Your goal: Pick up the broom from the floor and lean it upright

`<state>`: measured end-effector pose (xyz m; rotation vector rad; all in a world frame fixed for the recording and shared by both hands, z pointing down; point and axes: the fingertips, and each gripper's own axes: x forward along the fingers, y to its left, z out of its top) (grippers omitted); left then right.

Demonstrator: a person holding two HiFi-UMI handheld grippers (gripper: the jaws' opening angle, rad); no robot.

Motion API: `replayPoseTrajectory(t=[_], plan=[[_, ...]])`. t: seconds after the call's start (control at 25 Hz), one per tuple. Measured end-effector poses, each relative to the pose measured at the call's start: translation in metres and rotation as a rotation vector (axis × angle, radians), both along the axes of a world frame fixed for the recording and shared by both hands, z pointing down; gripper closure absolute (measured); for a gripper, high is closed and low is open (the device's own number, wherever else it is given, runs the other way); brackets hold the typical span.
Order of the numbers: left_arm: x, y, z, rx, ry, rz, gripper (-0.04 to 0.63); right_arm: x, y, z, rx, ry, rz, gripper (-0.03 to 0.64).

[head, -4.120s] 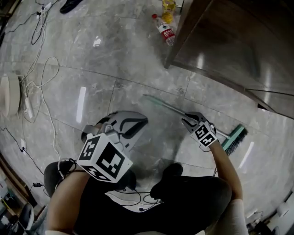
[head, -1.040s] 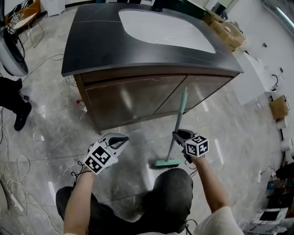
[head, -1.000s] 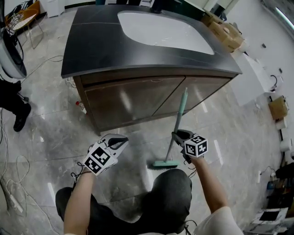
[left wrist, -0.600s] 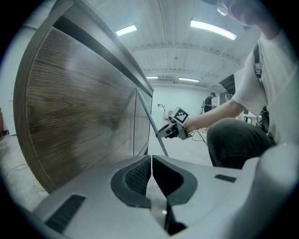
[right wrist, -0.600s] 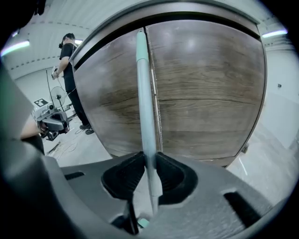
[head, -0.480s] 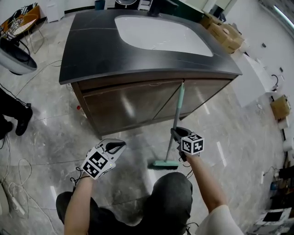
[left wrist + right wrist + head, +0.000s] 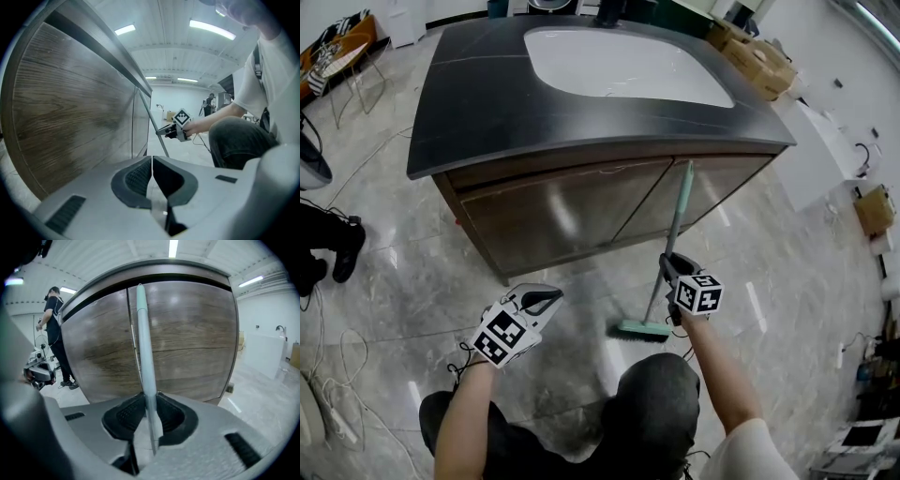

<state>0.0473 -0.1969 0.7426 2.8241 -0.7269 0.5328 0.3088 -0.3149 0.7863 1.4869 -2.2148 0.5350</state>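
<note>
In the head view a broom (image 7: 674,230) is seen standing nearly upright at ctr-right of the frame. Its green head is set on the grey tiled floor (image 7: 412,281) and its pale handle is slanted up toward the front of a wooden cabinet (image 7: 553,211). The handle's top is seen just under the edge of the dark countertop (image 7: 469,103), but whether it touches there can't be told. The handle is pinched in its lower part by the right gripper (image 7: 667,265). In the right gripper view the pads are pressed on both sides of the handle (image 7: 144,343) at btm ctr, w/ the cabinet doors (image 7: 192,343) filling the background. The left gripper (image 7: 546,298) is held at lower left of ctr, well apart from the broom and over bare floor. In the left gripper view its fingers are seen pressed together (image 7: 152,161) w/ nothing btw. them, the cabinet side (image 7: 70,108) at left, and the broom handle (image 7: 152,124) and the right gripper (image 7: 163,131) in the distance. A white sink basin (image 7: 628,66) is set into the countertop at top ctr. Cardboard boxes (image 7: 759,56) are seen at upper right, cables (image 7: 337,375) at lower left, and another person's dark shoes (image 7: 328,253) at the left edge.
</note>
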Motion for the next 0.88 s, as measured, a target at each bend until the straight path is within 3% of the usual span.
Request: replayPoseTrajectory(t=[0.16, 0.44, 0.88], plan=[[-0.001, -0.001, 0.004, 0.005, -0.017, -0.002, 0.584, 0.014, -0.01, 0.001, -0.005, 0.022, 0.047, 0.529], [-0.002, 0.002, 0.009, -0.012, -0.017, -0.012, 0.584, 0.005, -0.014, -0.005, 0.006, 0.036, 0.004, 0.459], [-0.005, 0.0, 0.0, -0.003, 0.007, -0.027, 0.584, 0.004, -0.008, -0.032, 0.053, 0.081, -0.026, 0.445]])
